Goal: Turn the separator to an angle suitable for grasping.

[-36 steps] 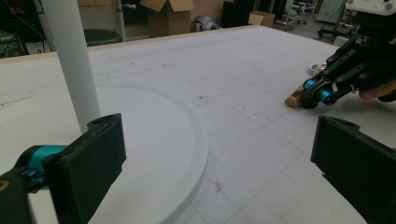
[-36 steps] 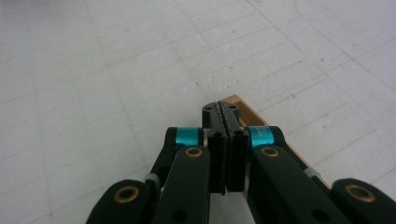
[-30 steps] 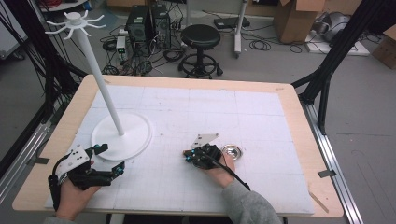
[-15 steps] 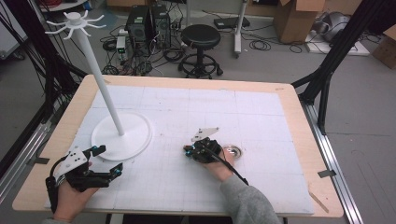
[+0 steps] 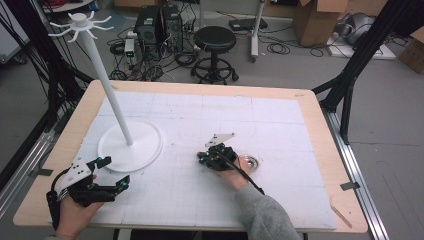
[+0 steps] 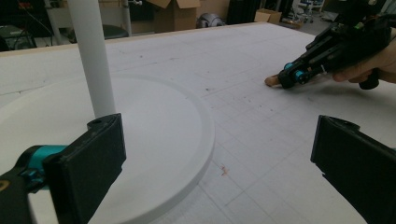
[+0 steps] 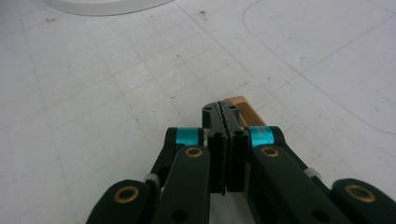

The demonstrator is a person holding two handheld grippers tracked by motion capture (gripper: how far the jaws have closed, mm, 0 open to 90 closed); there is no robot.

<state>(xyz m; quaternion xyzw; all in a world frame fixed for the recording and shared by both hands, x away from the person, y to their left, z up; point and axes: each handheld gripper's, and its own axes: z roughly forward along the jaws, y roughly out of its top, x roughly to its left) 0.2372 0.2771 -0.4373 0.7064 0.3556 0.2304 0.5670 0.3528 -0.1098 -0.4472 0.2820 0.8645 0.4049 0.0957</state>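
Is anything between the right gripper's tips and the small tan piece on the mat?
Nothing visible does. The tan piece lies right beside the tip of the right gripper, whose jaws are shut, with bare white mat around them.

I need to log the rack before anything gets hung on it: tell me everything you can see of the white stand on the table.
The white stand looks like matte plastic: a wide round flat base, a slim pole rising from it that appears tilted in the high view, and a crown of curved hooks at the top, all bare. It stands on the white gridded mat at the table's left. The left gripper, jaws open, sits at the base's near edge; contact cannot be told.
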